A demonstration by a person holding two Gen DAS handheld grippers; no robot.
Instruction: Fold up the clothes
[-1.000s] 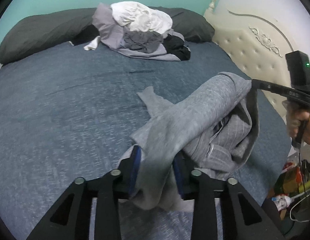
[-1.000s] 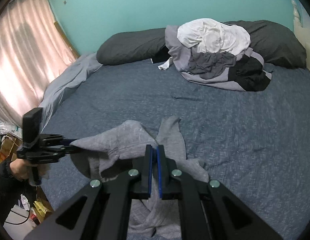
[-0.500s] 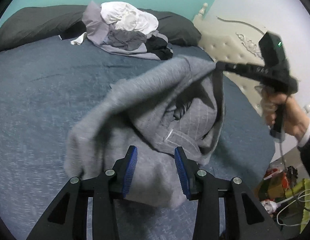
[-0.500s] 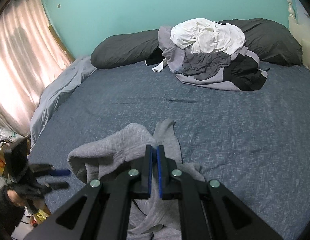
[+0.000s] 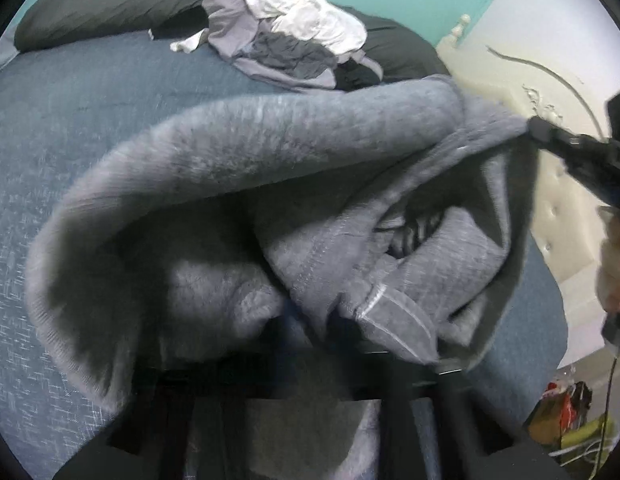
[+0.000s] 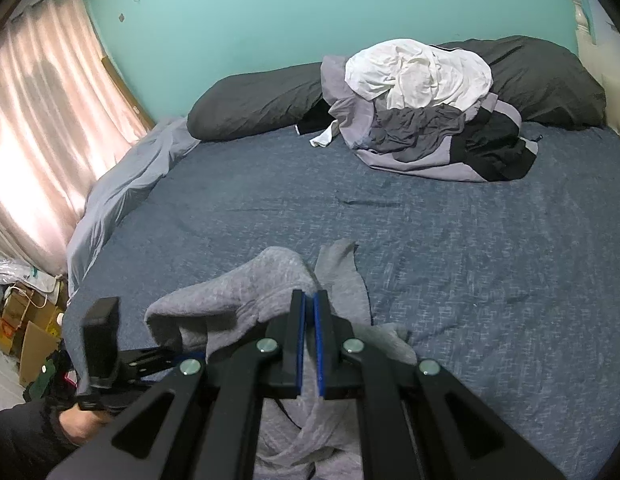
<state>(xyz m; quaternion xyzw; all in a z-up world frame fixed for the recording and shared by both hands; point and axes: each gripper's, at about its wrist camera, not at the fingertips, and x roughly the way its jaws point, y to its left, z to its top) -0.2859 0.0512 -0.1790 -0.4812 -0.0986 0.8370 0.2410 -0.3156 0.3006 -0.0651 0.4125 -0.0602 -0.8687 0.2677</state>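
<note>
A heap of unfolded clothes point(image 6: 426, 108) sits at the far side of your bed point(image 6: 450, 248), against dark pillows point(image 6: 254, 100); the wide blue stretch between is open. The grey fleece garment point(image 6: 246, 296) lies bunched at the near edge. Your right gripper point(image 6: 309, 316) pinches its fabric. Your left gripper point(image 6: 178, 354) jaws have just closed, buried in its folds; what they grip is hidden.

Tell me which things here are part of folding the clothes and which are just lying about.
Part of the job:
grey garment, held by both
right gripper, shut on it
left gripper, just closed on it
pile of clothes, waiting

Lying about:
dark pillows
bed cover
pink curtain
cardboard boxes
</note>
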